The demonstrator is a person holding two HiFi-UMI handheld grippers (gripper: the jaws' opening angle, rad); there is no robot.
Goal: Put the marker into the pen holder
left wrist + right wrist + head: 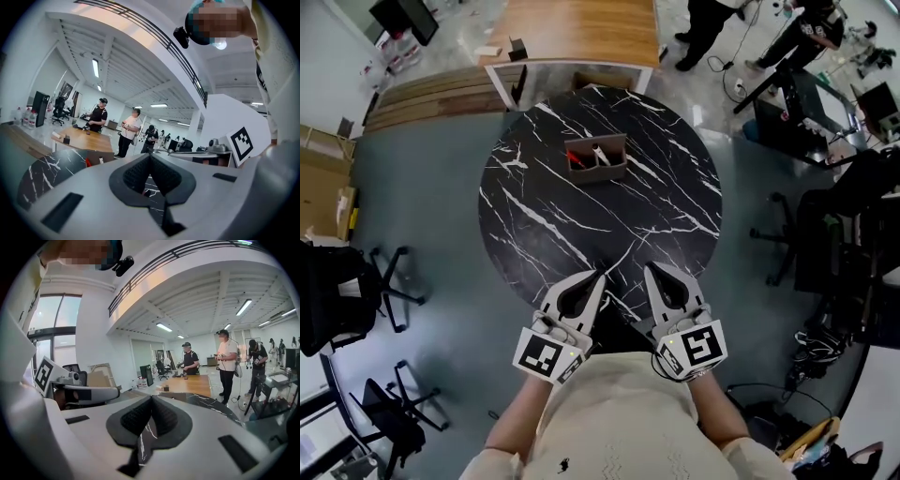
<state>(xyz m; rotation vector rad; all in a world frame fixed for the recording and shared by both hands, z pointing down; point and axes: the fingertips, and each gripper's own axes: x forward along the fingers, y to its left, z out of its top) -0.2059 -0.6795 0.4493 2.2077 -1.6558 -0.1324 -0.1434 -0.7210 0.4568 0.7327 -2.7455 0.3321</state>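
My left tool [598, 276] and right tool [650, 269] both hover over the near edge of the round black marble counter [675, 187], each with its jaws pressed together on nothing. The brown pen holder [600, 174] stands well away from them, toward the counter's far side. A red marker [575, 160] and a white marker [600, 154] sit inside it (too small to tell more).
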